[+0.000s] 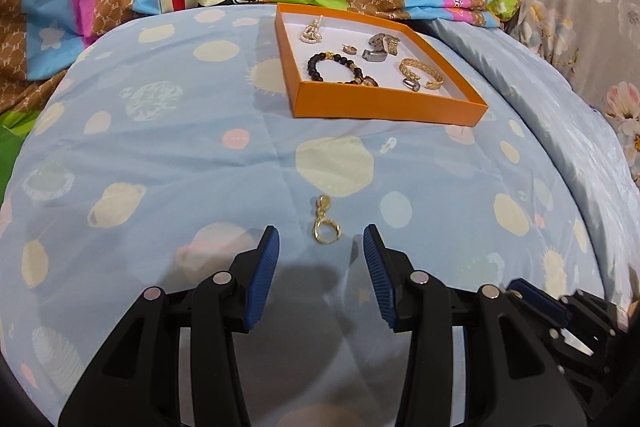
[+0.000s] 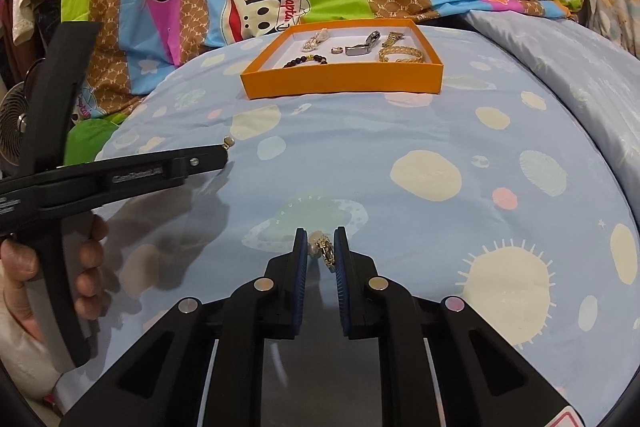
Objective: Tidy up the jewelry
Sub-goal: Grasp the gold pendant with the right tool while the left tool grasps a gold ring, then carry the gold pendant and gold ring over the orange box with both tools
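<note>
Right gripper (image 2: 320, 251) pinches an earring (image 2: 325, 250) between its pads — left gripper (image 1: 320, 239) open, gold charm (image 1: 325, 223) lying between its tips; tray (image 1: 384, 103) beyond.

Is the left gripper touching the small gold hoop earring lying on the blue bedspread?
Apart. The left wrist view shows the gold hoop earring lying ahead of the left gripper, with bedspread visible between it and both open blue pads.

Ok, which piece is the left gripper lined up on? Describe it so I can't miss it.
On the blue planet-print quilt, well short of the orange tray, one piece lies alone ahead of the open left gripper. It is a gold hoop earring with a dangling charm, the only loose piece there.
</note>
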Tool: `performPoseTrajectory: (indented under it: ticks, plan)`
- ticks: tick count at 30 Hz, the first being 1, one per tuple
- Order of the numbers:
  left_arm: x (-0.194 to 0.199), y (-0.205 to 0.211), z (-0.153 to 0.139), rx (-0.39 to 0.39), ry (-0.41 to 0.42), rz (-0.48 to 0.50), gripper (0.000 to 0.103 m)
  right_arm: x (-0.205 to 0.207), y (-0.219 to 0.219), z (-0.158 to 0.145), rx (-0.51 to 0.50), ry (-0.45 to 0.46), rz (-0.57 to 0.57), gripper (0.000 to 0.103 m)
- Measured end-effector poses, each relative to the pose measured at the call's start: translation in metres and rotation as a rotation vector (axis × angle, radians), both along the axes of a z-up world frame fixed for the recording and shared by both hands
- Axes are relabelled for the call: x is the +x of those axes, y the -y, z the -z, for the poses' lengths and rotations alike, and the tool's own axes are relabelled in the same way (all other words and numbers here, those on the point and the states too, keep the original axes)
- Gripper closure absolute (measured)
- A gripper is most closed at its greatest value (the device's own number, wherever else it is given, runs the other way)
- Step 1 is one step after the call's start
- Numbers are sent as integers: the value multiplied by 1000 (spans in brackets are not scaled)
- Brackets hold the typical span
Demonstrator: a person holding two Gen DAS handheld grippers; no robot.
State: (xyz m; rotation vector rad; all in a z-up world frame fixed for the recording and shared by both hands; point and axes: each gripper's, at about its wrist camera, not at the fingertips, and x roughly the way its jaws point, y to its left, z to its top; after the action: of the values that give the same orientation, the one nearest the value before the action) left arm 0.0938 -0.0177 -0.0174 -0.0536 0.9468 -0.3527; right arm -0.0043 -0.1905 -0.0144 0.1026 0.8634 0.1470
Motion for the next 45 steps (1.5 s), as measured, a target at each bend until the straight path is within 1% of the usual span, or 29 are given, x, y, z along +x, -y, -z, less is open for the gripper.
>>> performPoseTrajectory:
  ticks: [3,5,6,8,9,10,16,19,26,33,38,45]
  plan:
    - [3,6,1,25,25,-1,62,0,5,-2,14,3,8,91]
    - [3,8,2,34,40,-5,68,1,7,-4,22,7,14,91]
    - [2,9,3,49,52,-4,73,1,8,-4,24,8,16,91]
    - [2,9,3,46,55,0,79,3,9,-5,26,10,19,91]
    - [3,8,3,42,52,3,87,3,9,-5,28,11,20,91]
    - [3,8,3,40,50,3,89,4,10,-5,31,10,22,91]
    - [0,10,1,44,60,18,89,7,10,-6,36,12,23,91]
    - [-3,10,-2,33,55,29,89,8,11,-10,36,22,26,91]
    - [-6,11,-22,15,85,47,89,14,17,-24,32,56,39,91]
    - [-3,11,-37,14,112,46,89,22,19,-33,29,77,44,91]
    - [-2,10,-38,16,108,42,89,26,17,-32,31,76,40,91]
    - [-2,5,-32,16,91,33,89,27,15,-27,30,62,40,91]
